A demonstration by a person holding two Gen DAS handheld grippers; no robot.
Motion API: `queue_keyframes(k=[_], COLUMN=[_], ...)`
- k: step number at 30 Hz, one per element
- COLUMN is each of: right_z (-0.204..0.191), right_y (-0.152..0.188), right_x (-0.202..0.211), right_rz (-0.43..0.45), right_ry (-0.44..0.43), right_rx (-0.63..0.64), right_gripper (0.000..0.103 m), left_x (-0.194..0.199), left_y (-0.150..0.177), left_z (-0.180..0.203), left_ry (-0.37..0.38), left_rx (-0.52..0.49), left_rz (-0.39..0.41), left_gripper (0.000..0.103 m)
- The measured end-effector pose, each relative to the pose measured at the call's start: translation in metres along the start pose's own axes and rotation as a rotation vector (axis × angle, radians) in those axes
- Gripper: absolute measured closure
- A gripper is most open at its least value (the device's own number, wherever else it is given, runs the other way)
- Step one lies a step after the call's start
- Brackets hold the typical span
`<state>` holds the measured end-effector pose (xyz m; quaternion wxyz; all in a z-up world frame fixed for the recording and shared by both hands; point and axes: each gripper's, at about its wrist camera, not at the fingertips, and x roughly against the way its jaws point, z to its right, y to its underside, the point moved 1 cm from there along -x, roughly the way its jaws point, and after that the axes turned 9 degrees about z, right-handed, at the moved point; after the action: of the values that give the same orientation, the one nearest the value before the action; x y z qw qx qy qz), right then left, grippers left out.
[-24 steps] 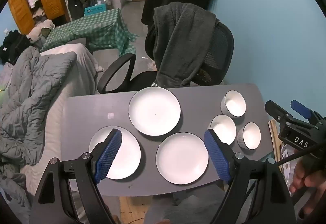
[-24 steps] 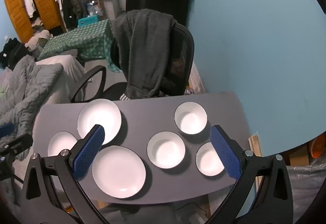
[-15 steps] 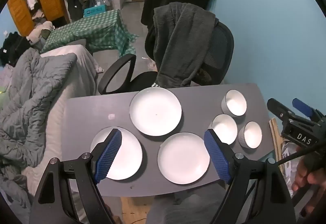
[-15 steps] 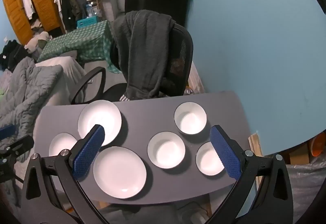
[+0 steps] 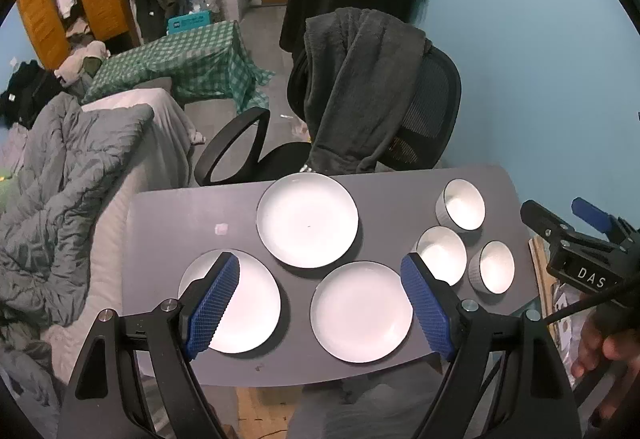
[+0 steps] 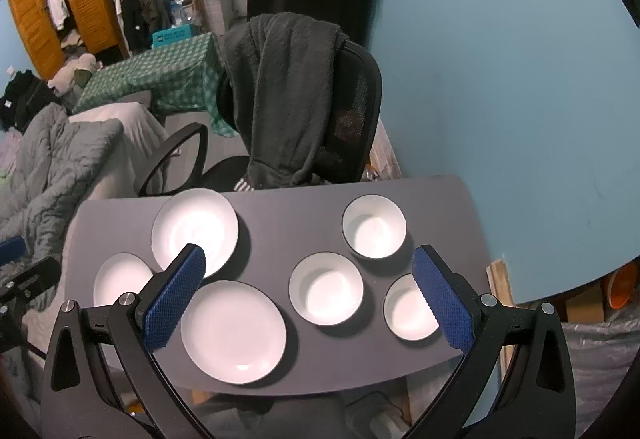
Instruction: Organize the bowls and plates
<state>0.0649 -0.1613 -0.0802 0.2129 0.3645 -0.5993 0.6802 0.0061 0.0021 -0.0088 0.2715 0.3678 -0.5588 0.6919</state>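
Three white plates lie on the grey table (image 5: pixel 184 223): a far plate (image 5: pixel 307 219), a near-left plate (image 5: pixel 248 313) and a near-middle plate (image 5: pixel 362 311). Three white bowls sit to their right: a far bowl (image 5: pixel 464 204), a middle bowl (image 5: pixel 442 254) and a near bowl (image 5: pixel 494 266). My left gripper (image 5: pixel 320 303) hangs open high above the near plates, holding nothing. My right gripper (image 6: pixel 308 299) hangs open above the middle bowl (image 6: pixel 326 288), also holding nothing. In the right wrist view the far bowl (image 6: pixel 374 226) and near bowl (image 6: pixel 408 311) flank it.
A black office chair (image 5: pixel 424 119) draped with a dark grey garment (image 5: pixel 360 87) stands behind the table. A bed with a grey quilt (image 5: pixel 68 175) lies to the left. A blue wall (image 6: pixel 520 79) closes the right side. A hand (image 5: pixel 604 347) holds the right gripper.
Both grippers have drifted slightly; the table and dishes sit a little differently in view. Both stay open and no dish has moved.
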Motion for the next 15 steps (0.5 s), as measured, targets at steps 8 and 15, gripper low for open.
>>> queue_keyframes(k=[8, 15], right_z=[-0.0055, -0.0079], right_y=[0.0001, 0.0023], right_x=[-0.0016, -0.0028], right_rz=[-0.005, -0.01], right_ry=[-0.005, -0.009], right_rx=[0.003, 0.006], right_gripper=[0.002, 0.002], left_x=[0.0013, 0.0017], left_y=[0.0012, 0.0017], left_z=[-0.0059, -0.0104], left_ry=[-0.003, 0.006], left_rx=[0.011, 0.026], left_rz=[0.007, 0.002], left_gripper=[0.019, 0.019])
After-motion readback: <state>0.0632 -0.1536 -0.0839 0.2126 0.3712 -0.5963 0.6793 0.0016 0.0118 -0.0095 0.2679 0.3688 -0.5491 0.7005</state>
